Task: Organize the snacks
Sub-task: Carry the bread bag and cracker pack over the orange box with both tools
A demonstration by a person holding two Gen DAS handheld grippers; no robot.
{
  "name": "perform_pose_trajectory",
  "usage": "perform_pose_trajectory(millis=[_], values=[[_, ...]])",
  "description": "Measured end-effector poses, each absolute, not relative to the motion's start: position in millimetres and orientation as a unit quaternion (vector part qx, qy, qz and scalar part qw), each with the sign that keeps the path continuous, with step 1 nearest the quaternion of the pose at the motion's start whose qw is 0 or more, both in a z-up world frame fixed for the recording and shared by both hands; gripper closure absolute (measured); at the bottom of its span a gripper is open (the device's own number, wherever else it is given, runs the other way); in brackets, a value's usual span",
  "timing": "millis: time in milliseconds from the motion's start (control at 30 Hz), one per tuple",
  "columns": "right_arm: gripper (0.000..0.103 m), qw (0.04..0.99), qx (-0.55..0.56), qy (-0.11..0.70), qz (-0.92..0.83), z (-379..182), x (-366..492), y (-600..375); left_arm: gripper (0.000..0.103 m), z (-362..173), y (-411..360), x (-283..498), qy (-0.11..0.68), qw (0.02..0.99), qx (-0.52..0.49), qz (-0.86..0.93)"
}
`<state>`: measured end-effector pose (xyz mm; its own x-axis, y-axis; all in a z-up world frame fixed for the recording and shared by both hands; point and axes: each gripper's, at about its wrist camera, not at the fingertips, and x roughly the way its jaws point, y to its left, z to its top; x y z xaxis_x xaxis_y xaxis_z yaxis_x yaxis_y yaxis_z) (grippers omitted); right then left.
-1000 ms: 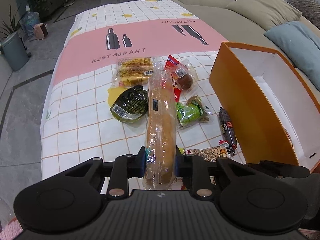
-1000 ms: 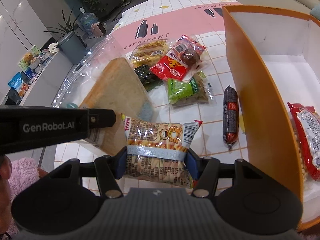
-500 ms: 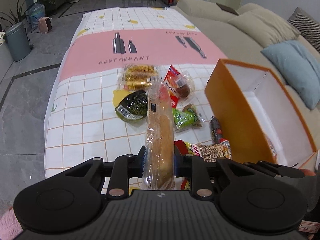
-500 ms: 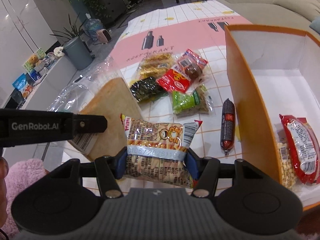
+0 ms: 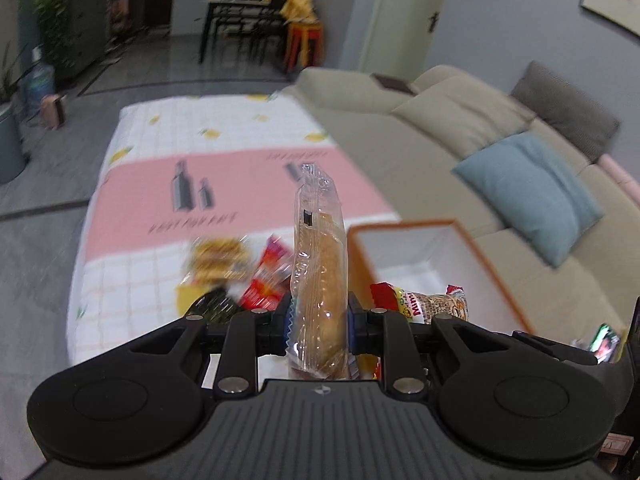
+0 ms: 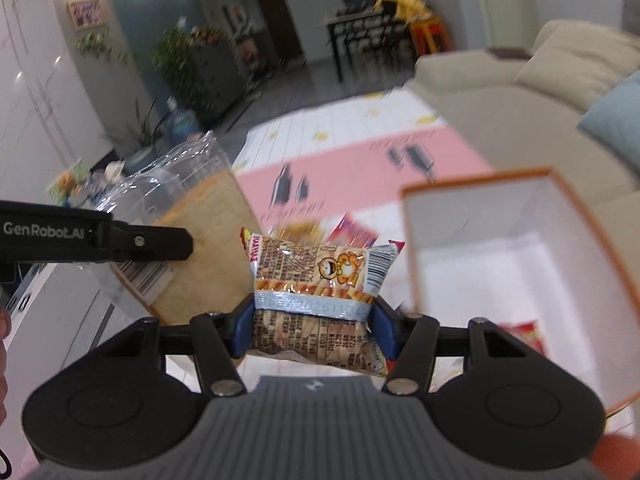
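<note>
My left gripper (image 5: 318, 326) is shut on a long bread loaf in clear wrap (image 5: 319, 272), held upright well above the table. The loaf also shows at the left of the right wrist view (image 6: 208, 248), with the left gripper's finger (image 6: 152, 240) across it. My right gripper (image 6: 314, 322) is shut on a Mimi snack bag (image 6: 316, 280); the bag also shows in the left wrist view (image 5: 436, 306). The orange box with white inside (image 5: 472, 240) (image 6: 580, 256) sits to the right, below both grippers. A red packet (image 6: 524, 336) lies in it.
Several snack packets (image 5: 240, 268) lie blurred on the checked and pink tablecloth (image 5: 240, 184) left of the box. A beige sofa with a blue cushion (image 5: 528, 192) stands along the right. Floor, plants and a bin are at the left.
Both grippers have risen and tilted up with their snacks, so the table and box look lower and farther and the room shows. The grips have not changed.
</note>
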<state>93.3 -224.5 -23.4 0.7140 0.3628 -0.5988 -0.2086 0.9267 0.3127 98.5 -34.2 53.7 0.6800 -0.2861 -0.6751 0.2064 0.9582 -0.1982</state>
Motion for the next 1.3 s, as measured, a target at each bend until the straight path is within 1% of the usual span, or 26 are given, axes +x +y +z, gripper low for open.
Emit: perform_pose_trajectory(millis=[200, 367, 467, 600, 733, 933, 1133, 1300], values=[[0.046, 0.928, 0.114, 0.333, 0.124, -1, 105, -268, 0.076, 72, -75, 118, 0.362, 0.914, -0.042, -0.178], [0.046, 0.928, 0.109, 0.349, 0.079, -9, 119, -307, 0.076, 65, -111, 133, 0.366, 0.904, -0.041, -0.216], [0.046, 0.922, 0.109, 0.365, 0.064, -20, 126, -325, 0.076, 49, -130, 147, 0.378, 0.897, -0.039, -0.228], [0.046, 0.911, 0.105, 0.395, 0.049, -41, 143, -343, 0.076, 20, -152, 169, 0.411, 0.880, -0.043, -0.233], [0.046, 0.901, 0.095, 0.421, 0.041, -59, 152, -354, 0.077, -9, -161, 191, 0.446, 0.860, -0.063, -0.238], [0.046, 0.885, 0.095, 0.455, 0.034, -84, 174, -364, 0.077, -43, -171, 213, 0.478, 0.844, -0.065, -0.234], [0.046, 0.878, 0.071, 0.473, 0.035, -102, 197, -358, 0.077, -69, -162, 239, 0.497, 0.821, -0.147, -0.241], [0.045, 0.880, 0.052, 0.471, 0.026, -107, 204, -357, 0.077, -86, -165, 249, 0.505, 0.815, -0.163, -0.234]])
